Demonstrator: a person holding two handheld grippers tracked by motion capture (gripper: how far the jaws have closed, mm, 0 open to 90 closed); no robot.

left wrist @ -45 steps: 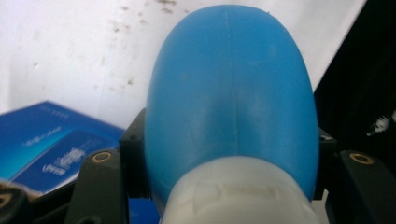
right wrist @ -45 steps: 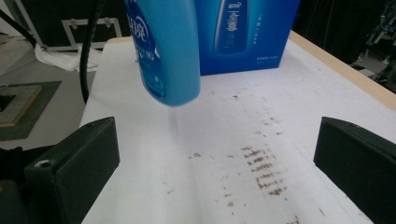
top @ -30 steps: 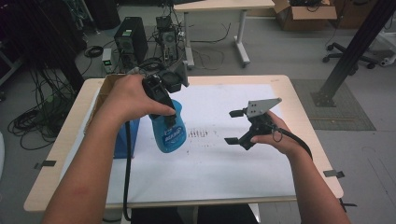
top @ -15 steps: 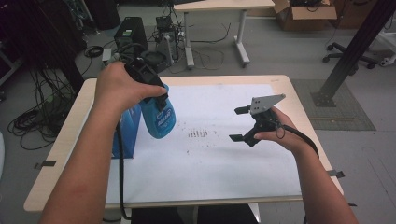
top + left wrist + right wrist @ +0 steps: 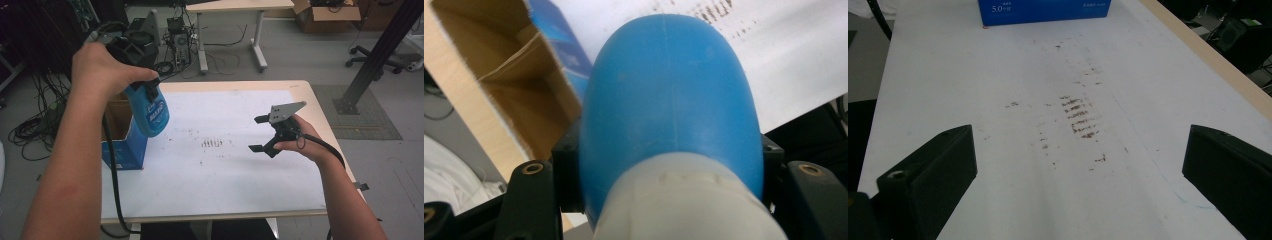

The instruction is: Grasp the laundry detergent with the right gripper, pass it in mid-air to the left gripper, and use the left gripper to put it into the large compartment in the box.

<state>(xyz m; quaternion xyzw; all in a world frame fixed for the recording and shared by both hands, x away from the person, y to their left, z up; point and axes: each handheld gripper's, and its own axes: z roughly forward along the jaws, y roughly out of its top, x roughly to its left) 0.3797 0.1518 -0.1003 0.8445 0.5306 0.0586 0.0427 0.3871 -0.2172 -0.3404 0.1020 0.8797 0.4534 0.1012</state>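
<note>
Left tool (image 5: 142, 92) clamped on blue bottle, raised over open carton; right tool (image 5: 260, 134) spread wide, holding nothing.

Left tool's jaws pinch the blue bottle (image 5: 151, 112) at its shoulder just below the white neck; in the left gripper view the bottle's rounded body (image 5: 669, 105) hangs above the open blue carton (image 5: 124, 145) at the counter's left edge, brown inside (image 5: 499, 75) showing. Right tool sits low over the white sheet (image 5: 225, 170), near the counter (image 5: 320, 105) right edge, stained patch (image 5: 1080, 117) ahead between its jaws. Open room across the sheet's middle and near edge. Against half a second ago: bottle higher and farther left, carton more exposed; right tool much the same.
</note>
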